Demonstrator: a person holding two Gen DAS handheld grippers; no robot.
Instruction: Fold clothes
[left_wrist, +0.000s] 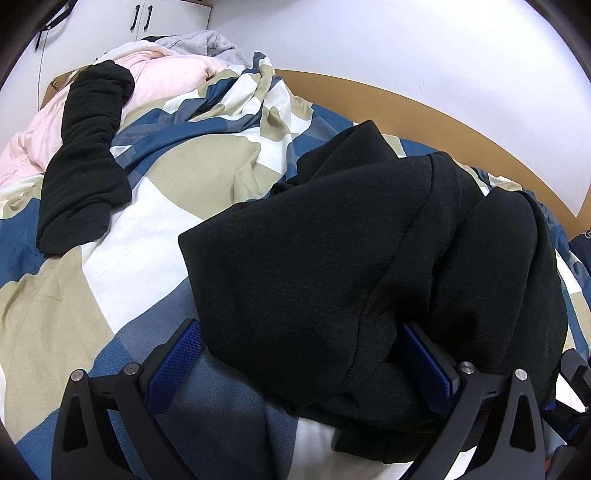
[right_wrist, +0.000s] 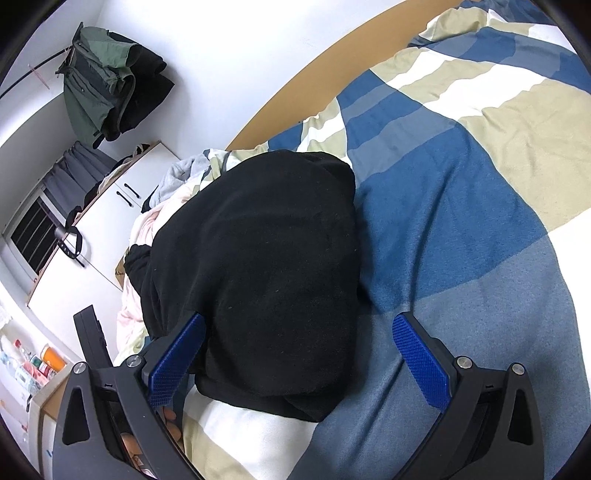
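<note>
Black fabric, a bundled garment (left_wrist: 332, 266), lies on the bed's checked quilt (left_wrist: 122, 280), seemingly partly folded. The left claw (left_wrist: 306, 354) and right claw (right_wrist: 299, 354) both gape wide around its near edge, gripping nothing. Tidying remains; another dark garment (left_wrist: 85, 155) waits.

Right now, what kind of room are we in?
Most likely a bedroom: a bed's checked duvet, a white cupboard by the window, and jackets hanging on the wall. A black garment lies on the bed.
</note>
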